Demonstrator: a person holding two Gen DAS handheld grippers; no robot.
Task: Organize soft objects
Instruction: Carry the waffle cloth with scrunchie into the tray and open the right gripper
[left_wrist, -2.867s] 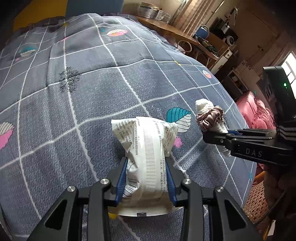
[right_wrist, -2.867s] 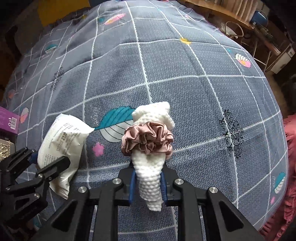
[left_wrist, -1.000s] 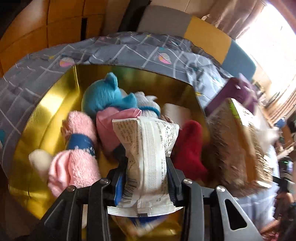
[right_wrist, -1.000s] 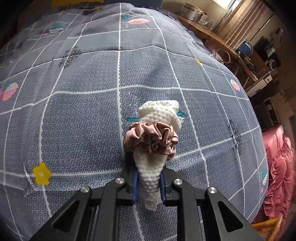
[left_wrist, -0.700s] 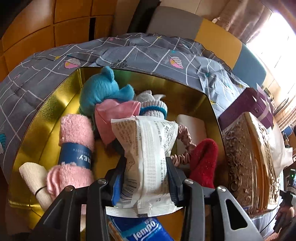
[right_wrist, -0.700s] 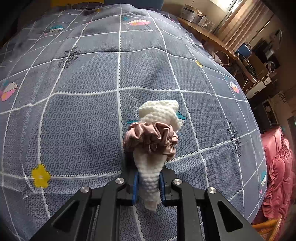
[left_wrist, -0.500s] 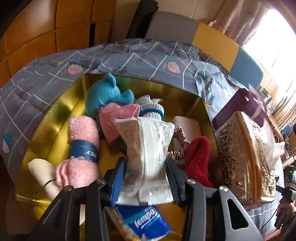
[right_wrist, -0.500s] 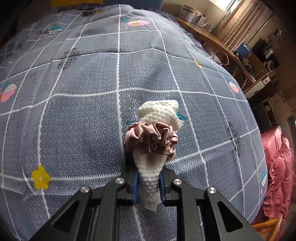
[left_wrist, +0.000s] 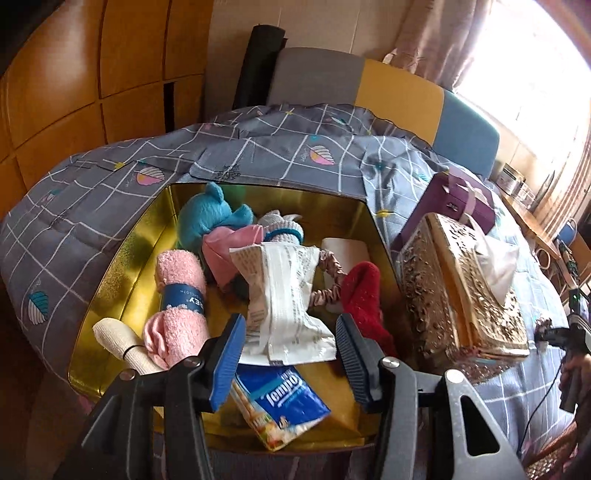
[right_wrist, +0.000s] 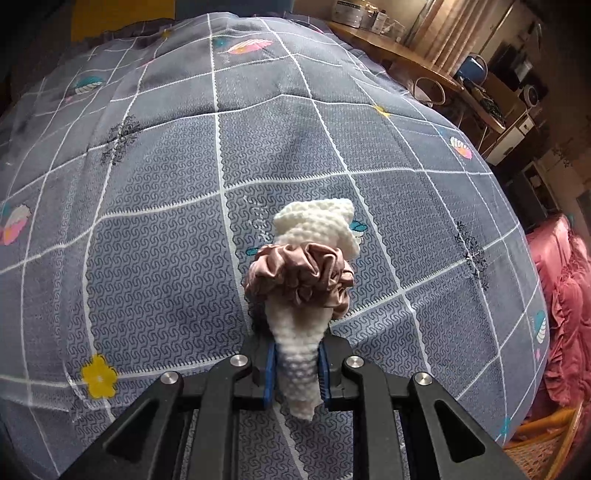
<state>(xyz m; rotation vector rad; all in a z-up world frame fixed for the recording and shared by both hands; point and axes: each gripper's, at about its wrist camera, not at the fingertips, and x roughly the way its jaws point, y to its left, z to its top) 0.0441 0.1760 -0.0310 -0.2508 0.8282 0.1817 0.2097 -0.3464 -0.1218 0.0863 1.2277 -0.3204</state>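
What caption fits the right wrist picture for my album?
Right tool pinches a white knit piece with a scrunchie around it, over the bedspread.

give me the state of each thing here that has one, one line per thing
left gripper: jaws opening, pads clear of the pack
white plastic pack: released, lying in the tin on other items
gold tin: open, lidless, partly filled
pink towel roll: rolled, banded, in the tin
blue tissue pack: lying flat in the tin
right gripper: shut on the white knit piece
white knit piece: held above the bed
satin scrunchie: wrapped around the knit piece
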